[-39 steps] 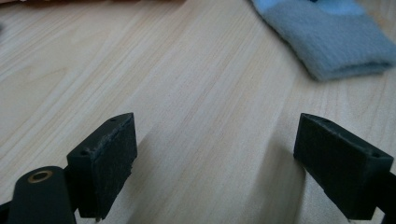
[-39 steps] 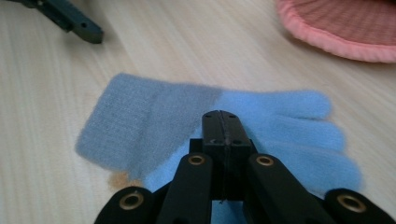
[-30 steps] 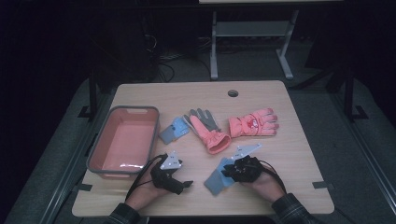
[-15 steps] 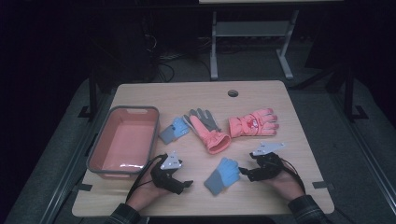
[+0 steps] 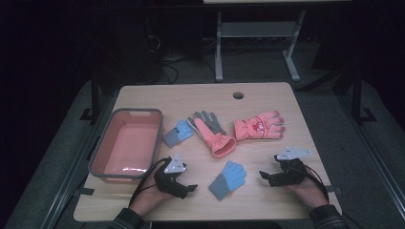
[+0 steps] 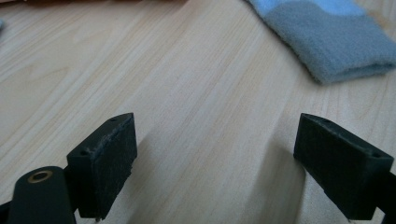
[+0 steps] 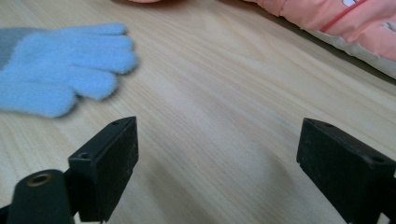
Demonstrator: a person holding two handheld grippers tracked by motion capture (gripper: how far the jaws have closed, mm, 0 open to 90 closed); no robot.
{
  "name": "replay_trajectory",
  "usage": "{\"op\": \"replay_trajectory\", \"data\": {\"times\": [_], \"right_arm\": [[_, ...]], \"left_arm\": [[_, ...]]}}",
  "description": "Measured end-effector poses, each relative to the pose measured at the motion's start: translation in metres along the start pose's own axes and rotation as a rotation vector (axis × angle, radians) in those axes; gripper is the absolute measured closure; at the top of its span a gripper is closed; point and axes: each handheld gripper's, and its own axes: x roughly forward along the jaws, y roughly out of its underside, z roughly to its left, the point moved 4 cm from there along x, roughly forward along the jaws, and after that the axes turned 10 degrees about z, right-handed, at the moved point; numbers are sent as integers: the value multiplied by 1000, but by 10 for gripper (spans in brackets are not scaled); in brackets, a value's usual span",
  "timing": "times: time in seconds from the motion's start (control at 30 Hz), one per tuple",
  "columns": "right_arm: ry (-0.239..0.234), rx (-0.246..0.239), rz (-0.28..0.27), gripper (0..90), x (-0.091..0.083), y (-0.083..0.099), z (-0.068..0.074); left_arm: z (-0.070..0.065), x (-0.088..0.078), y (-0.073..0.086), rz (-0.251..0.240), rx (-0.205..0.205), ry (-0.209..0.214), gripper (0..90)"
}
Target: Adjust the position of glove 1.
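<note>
Both my left tongs (image 5: 191, 187) and right tongs (image 5: 263, 175), which have just been opening, gape empty, so grabbing the blue glove (image 5: 228, 178) risks pinching only fluff and dropping it short of the bin (image 5: 101, 151).

- Table (image 5: 143, 98): light wood top with a fine, darker grain; one dark round hole near the far edge.
- Bin (image 5: 100, 150): salmon-pink inside, grey rim.
- Near glove (image 5: 228, 179): light blue fingers and palm, grey cuff; knit, no print.
- Far small glove (image 5: 177, 133): light blue fingers, grey cuff, matching the near glove.
- Middle glove (image 5: 212, 133): grey fingers, coral-pink palm and cuff.
- Padded glove (image 5: 260, 126): coral pink, with a small red and white print on the back and a thin red line across it.
- Left gripper (image 5: 188, 189): black body and jaws, light grey plate on top.
- Right gripper (image 5: 263, 176): black body and jaws, light grey plate on top.
- Sleeves: dark plaid.
</note>
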Motion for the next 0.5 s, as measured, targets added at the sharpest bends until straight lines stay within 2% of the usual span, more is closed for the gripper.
{"op": "replay_trajectory", "data": {"times": [0.2,0.3,0.33,0.4,0.5], "right_arm": [[19,7,29,106,4,3,0],[28,-4,34,106,6,4,-2],[30,4,40,102,7,5,-1],[28,7,39,102,6,5,-1],[24,7,34,90,7,6,-3]], "left_arm": [[0,0,-2,-3,-31,-15,142],[1,-1,-4,9,-43,-28,203],[1,-1,-4,14,-48,-31,255],[2,-1,-7,14,-69,-39,283],[2,-1,-12,34,-99,-56,399]]}}
